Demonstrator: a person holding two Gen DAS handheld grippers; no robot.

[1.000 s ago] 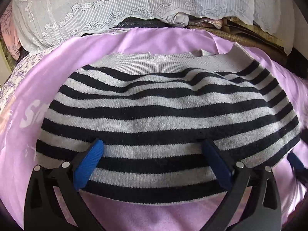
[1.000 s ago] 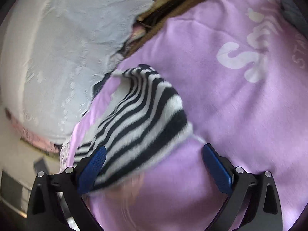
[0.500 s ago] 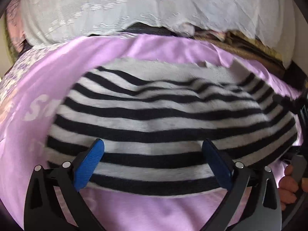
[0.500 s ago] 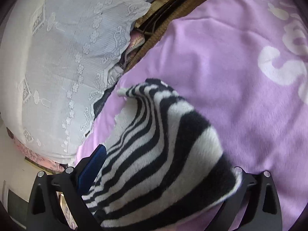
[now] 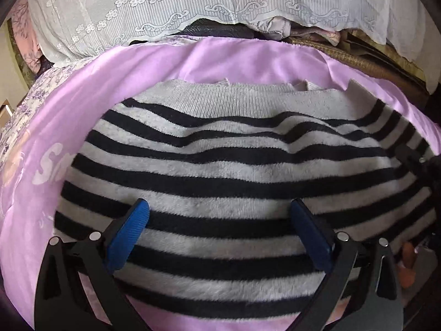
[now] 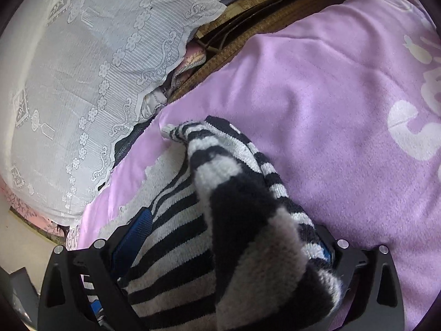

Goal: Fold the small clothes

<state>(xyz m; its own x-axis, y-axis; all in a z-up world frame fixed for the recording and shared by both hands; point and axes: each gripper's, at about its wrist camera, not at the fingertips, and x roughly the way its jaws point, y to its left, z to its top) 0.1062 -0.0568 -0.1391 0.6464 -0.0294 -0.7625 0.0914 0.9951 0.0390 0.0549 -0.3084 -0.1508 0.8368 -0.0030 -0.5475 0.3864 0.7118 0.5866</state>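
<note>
A grey-and-black striped knit garment (image 5: 226,171) lies spread on a purple blanket (image 5: 248,63), its plain grey band at the far edge. My left gripper (image 5: 220,215) is open, its blue-padded fingers (image 5: 129,229) resting over the garment's near half. My right gripper (image 6: 228,237) is open and pushed onto the garment's right corner (image 6: 226,193), which bunches up between the jaws and covers the right pad. The right gripper also shows at the right edge of the left wrist view (image 5: 419,162).
White lace-covered bedding (image 5: 193,8) lies beyond the blanket's far edge, with dark and brown fabrics (image 5: 372,55) beside it. The blanket carries white lettering (image 6: 413,127) to the right of the garment. A floral sheet (image 5: 41,88) lies at the left.
My right gripper has moved forward onto the garment's right corner, which now fills the space between its jaws. My left gripper has stayed over the near half.
</note>
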